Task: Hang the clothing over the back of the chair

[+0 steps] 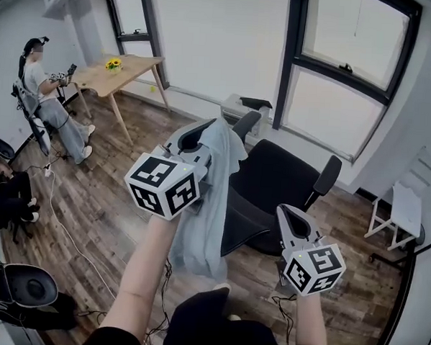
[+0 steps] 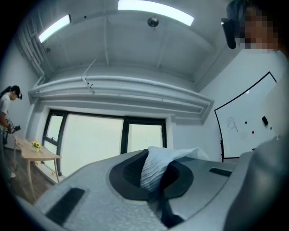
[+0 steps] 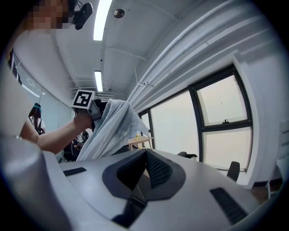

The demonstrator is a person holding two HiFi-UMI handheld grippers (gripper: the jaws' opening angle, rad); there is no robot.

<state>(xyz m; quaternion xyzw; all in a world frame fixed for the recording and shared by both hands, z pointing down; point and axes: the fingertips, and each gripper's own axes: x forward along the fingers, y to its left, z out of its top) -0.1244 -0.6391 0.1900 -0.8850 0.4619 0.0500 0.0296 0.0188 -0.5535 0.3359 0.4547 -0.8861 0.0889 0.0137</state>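
Note:
My left gripper [image 1: 196, 135] is raised and shut on a fold of the light blue garment [image 1: 208, 204], which hangs down from it in a long drape. In the left gripper view the striped cloth [image 2: 156, 166] is pinched between the closed jaws. The black office chair [image 1: 276, 178] stands just beyond and to the right of the garment; its backrest [image 1: 243, 224] is nearest me, and the cloth hangs by its left side. My right gripper [image 1: 293, 221] is lower, right of the backrest, jaws together and empty. From the right gripper view [image 3: 145, 155] the garment [image 3: 113, 131] shows up on the left.
A wooden table [image 1: 134, 69] with a small sunflower pot stands at the far left by the windows, a seated person [image 1: 50, 98] beside it. A white stool [image 1: 402, 208] is at the right wall. Cables [image 1: 61, 228] run over the wooden floor on the left.

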